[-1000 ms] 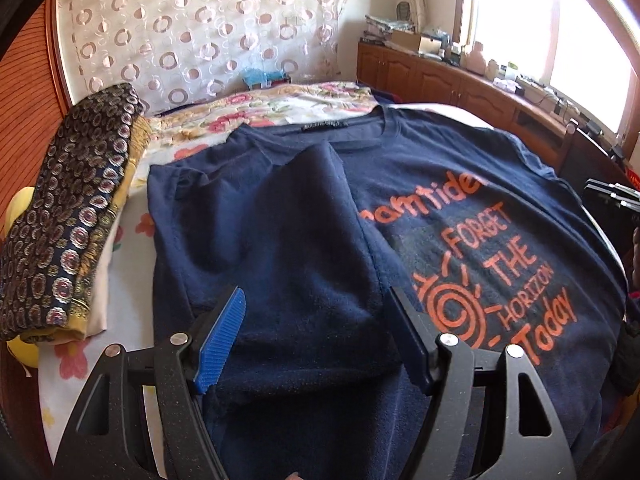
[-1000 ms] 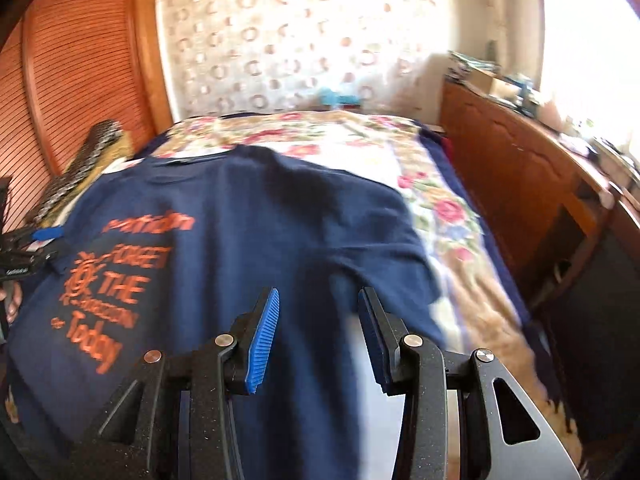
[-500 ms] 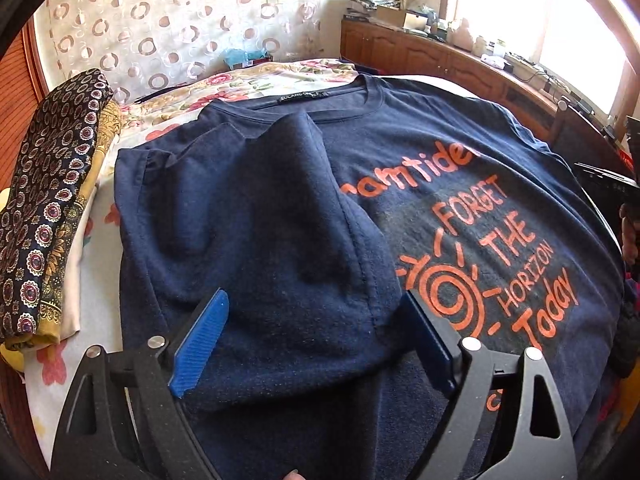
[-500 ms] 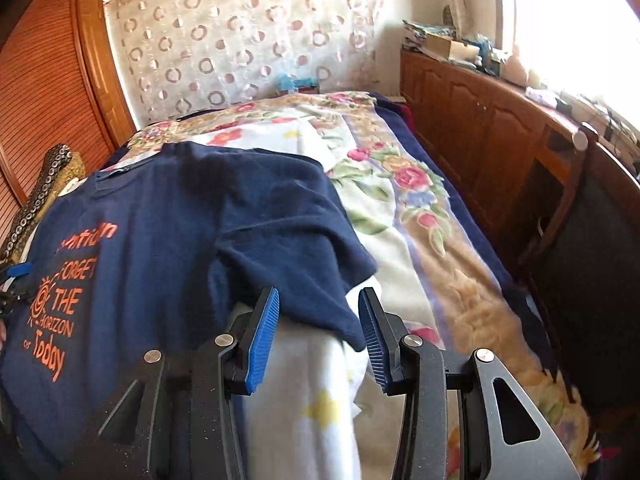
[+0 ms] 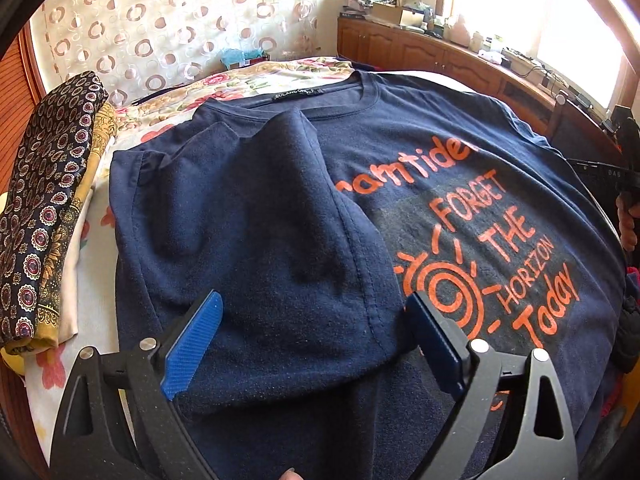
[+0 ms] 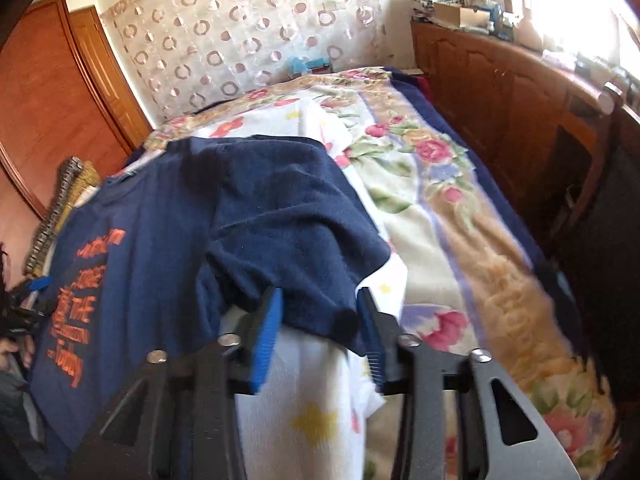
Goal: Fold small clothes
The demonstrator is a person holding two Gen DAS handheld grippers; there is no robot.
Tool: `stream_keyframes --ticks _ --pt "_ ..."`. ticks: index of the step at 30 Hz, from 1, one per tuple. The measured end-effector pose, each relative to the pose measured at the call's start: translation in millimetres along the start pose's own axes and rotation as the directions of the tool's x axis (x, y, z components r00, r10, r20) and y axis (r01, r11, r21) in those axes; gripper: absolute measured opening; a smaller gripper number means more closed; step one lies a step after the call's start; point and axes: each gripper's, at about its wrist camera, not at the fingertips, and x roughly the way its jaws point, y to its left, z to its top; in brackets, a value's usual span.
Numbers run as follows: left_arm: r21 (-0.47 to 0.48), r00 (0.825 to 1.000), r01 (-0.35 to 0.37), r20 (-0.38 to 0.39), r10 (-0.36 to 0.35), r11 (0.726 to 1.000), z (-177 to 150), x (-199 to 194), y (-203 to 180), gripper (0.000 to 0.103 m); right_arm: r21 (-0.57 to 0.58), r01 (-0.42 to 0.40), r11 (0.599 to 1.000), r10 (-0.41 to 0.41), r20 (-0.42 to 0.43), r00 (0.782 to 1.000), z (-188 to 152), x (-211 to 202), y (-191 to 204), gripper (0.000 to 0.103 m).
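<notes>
Navy cotton, printed in orange, covers most of the floral bedspread: the T-shirt lies face up and spread across the bed, collar toward the headboard. One side is already turned in, with the left sleeve folded over the chest and covering the start of the lettering. The left gripper hangs over that flap with its jaws spread wide, gripping nothing. On the other side the right sleeve is not yet folded; the right gripper has its jaws set narrowly either side of the sleeve hem, though whether the pads actually pinch the cloth cannot be told. By my reckoning the job is early: the second side fold and the crosswise folds remain. A patterned folded cloth sits beside the shirt.
</notes>
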Motion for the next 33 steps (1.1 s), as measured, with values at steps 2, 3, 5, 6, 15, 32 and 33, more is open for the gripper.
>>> stream_keyframes --ticks 2,3,5,6,15,32,33 --pt "0.0 1.0 0.0 0.0 0.0 1.0 0 0 0 0.093 0.004 -0.012 1.0 0.012 0.014 1.0 -1 1 -4 0.014" --pt "-0.001 1.0 0.0 0.0 0.0 1.0 0 0 0 0.093 -0.012 0.009 1.0 -0.008 0.023 1.0 0 -1 -2 0.007" --pt "-0.001 1.0 0.0 0.0 0.0 1.0 0 0 0 0.093 -0.033 0.02 0.999 -0.018 0.037 0.999 -2 -3 1 0.005" --pt "-0.001 1.0 0.0 0.0 0.0 1.0 0 0 0 0.093 -0.044 0.021 0.999 -0.019 0.048 0.999 -1 -5 4 0.005" --pt "-0.001 1.0 0.0 0.0 0.0 1.0 0 0 0 0.093 -0.241 -0.003 0.971 0.046 0.171 0.984 17 -37 77 0.004" --pt "-0.002 1.0 0.0 0.0 0.0 1.0 0 0 -1 0.093 -0.274 -0.029 0.961 0.043 0.048 0.998 -40 -22 96 0.007" --pt "-0.002 1.0 0.0 0.0 0.0 1.0 0 0 0 0.093 -0.275 -0.022 0.961 0.039 0.056 0.998 -40 -24 98 0.007"
